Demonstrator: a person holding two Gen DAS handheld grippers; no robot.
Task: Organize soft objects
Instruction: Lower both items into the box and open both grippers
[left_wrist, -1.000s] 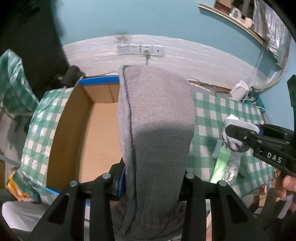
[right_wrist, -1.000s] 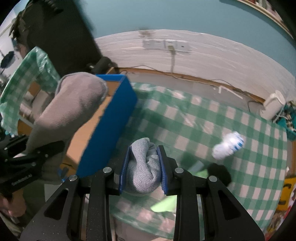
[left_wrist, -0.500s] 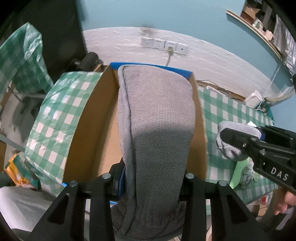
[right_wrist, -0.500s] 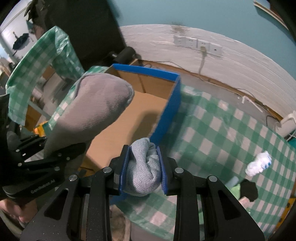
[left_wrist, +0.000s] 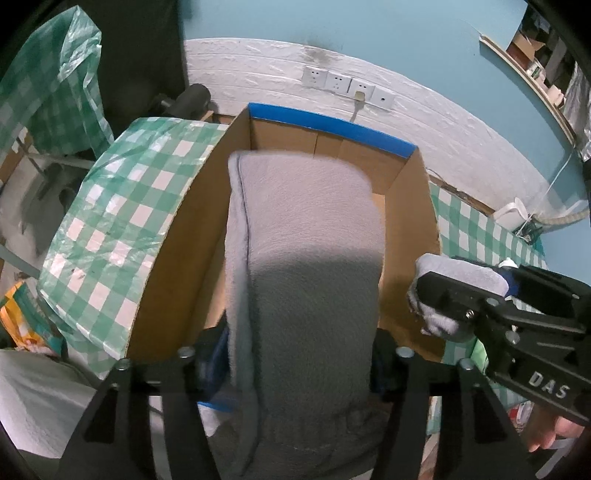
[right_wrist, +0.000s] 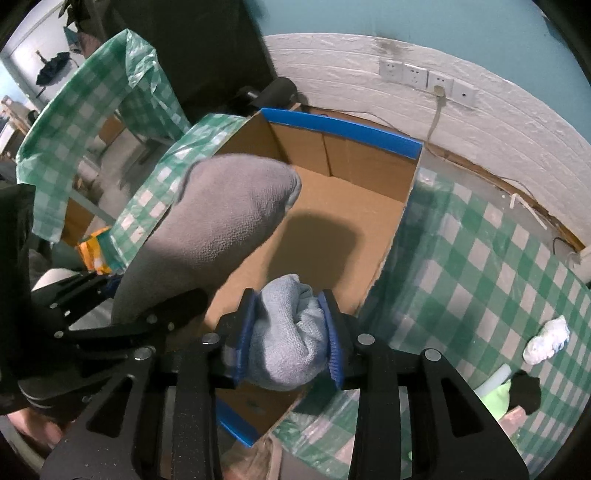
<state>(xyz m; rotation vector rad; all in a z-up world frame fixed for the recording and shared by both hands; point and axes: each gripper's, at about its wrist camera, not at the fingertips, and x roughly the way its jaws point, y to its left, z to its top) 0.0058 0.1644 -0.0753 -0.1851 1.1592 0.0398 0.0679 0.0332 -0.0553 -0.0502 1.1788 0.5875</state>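
My left gripper is shut on a large folded grey towel and holds it over the open cardboard box with a blue rim. In the right wrist view the grey towel juts over the box from the left. My right gripper is shut on a small balled light-blue cloth above the box's near end. In the left wrist view the right gripper holds that cloth at the box's right wall.
The green-checked tablecloth covers the table right of the box. A crumpled white and blue cloth, a black item and a light-green item lie at its right. Wall sockets sit behind the box.
Both grippers have moved left with their loads, from over the tablecloth to over the open box. The box now fills the middle of both views.
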